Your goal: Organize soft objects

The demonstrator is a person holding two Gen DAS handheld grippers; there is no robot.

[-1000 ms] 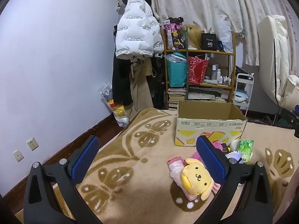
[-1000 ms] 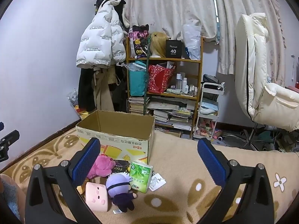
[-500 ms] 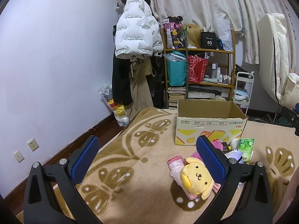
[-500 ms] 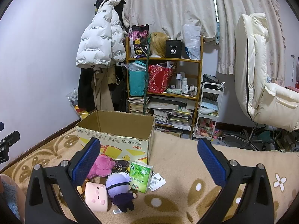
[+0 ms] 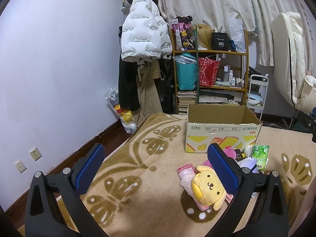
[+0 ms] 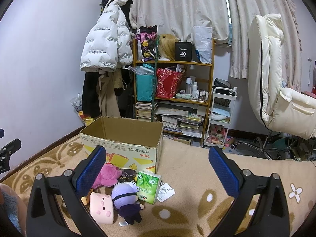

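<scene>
An open cardboard box stands on the beige rug; it also shows in the right wrist view. In front of it lie soft toys: a yellow dog plush on a pink pack, a pink plush, a purple-haired doll, a pink cushion toy and a green tissue pack. My left gripper is open and empty, above the rug left of the yellow plush. My right gripper is open and empty, above the toys.
A cluttered wooden shelf and hanging coats stand behind the box. A white rolling cart and a cream office chair are at the right. A wall runs along the left.
</scene>
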